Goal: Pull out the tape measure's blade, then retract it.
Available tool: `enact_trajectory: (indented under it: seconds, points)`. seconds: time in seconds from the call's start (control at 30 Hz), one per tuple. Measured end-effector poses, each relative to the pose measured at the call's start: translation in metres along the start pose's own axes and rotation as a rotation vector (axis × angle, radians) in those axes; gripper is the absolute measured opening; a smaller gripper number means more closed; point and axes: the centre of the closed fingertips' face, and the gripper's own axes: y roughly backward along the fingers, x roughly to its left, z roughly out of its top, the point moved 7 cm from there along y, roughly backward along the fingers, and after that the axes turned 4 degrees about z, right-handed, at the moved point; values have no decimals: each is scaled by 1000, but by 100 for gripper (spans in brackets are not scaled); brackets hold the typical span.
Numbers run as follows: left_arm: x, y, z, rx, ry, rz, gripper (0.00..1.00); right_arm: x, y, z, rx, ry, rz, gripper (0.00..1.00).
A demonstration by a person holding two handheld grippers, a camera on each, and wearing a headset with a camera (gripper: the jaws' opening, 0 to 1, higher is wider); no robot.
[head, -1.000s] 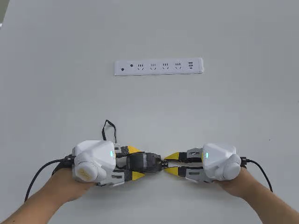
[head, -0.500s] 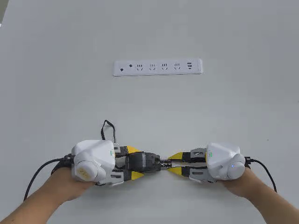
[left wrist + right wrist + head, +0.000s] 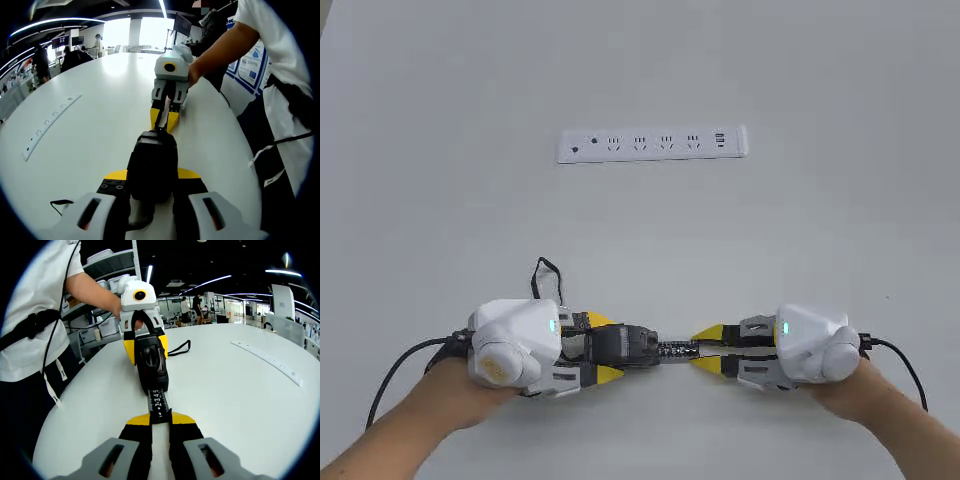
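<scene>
Near the front edge of the bench, the tape measure lies with its long axis running left to right. Its dark case is pinched between the left tongs, and the right tongs are pressed together on the end of the blade. A short length of blade bridges the gap between the two. By my judgement the pull therefore runs straight along that line, rightward and away from the case. The right hand is nearer the free end, and the left need only anchor the case. The right gripper view shows printed numbers on the blade running into the case mouth. The hook at the blade's tip is hidden between the jaws, and no lock button can be made out. The black wrist strap loops on the bench just on the far side of the left tongs. A white power strip lies well apart, farther back.
</scene>
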Motion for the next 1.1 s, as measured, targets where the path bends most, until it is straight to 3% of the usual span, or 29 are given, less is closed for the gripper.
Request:
enact_trajectory:
  seconds: [0.47,1.1]
  points:
    - [0,0,3,1,0,-6,28,-3,27,-10,13,-14,-9,9]
    - [0,-2,2,3,-3,-6,28,-7,52,-28,27,-35,-31,9]
